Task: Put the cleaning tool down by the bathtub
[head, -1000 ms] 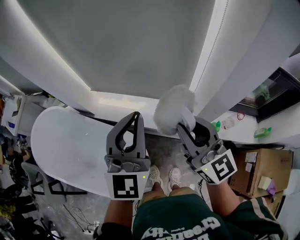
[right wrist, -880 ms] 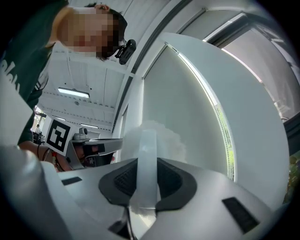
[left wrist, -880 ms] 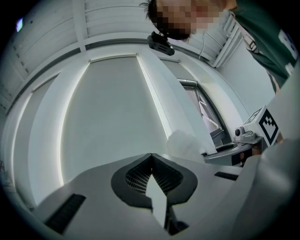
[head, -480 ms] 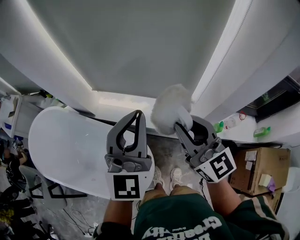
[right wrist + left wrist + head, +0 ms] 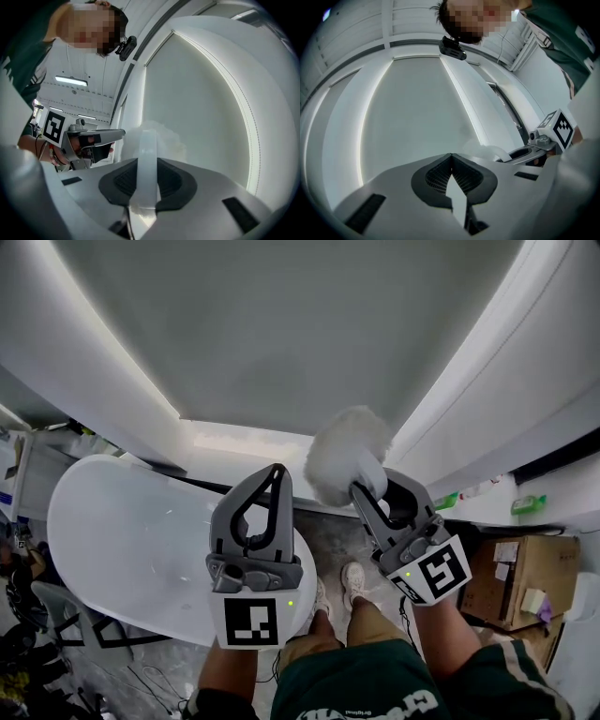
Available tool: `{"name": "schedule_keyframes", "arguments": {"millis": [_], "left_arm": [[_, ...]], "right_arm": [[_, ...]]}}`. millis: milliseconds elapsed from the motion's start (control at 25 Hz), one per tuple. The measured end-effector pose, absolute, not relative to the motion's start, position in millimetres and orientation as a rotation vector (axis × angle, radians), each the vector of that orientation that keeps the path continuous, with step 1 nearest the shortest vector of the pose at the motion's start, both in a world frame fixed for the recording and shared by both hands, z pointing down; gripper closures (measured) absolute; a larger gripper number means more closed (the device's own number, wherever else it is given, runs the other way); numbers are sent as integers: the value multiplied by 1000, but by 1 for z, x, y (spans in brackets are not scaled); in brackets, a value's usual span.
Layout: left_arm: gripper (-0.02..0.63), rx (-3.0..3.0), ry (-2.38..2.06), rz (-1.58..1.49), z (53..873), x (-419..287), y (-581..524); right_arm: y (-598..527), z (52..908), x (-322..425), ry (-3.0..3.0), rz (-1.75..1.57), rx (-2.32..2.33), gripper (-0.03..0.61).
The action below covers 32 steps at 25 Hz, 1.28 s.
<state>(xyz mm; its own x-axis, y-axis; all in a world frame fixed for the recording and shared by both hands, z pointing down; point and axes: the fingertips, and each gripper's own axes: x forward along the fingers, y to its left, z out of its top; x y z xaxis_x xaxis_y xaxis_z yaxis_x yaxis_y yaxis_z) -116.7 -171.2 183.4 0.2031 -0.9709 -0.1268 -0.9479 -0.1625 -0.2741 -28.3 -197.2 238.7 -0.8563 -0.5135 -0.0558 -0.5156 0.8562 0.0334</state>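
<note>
Jaws: right gripper [image 5: 364, 493] pinches fluffy duster's [image 5: 347, 451] smooth white handle [image 5: 147, 157]; left gripper [image 5: 275, 471] pressed together.

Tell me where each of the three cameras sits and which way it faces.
Head view: on the person's head, looking steeply down on the bathtub, left gripper and right gripper with the duster; forearms, shorts and shoes show.
Left gripper view: on the left gripper, looking along its closed, empty jaws at a wall; the person's head shows.
Right gripper view: on the right gripper, looking along jaws clamped on the duster's handle; head and sleeve show.
Shared: each gripper view shows the other gripper.
</note>
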Motion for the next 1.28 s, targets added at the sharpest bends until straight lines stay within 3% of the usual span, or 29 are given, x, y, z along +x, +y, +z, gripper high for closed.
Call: {"name": "schedule_keyframes", "arguments": {"millis": [1280], "left_arm": [[606, -2120, 2161, -247, 376, -183, -261]], "right_arm": [[-300, 488, -95, 3394, -158, -616, 486]]}}
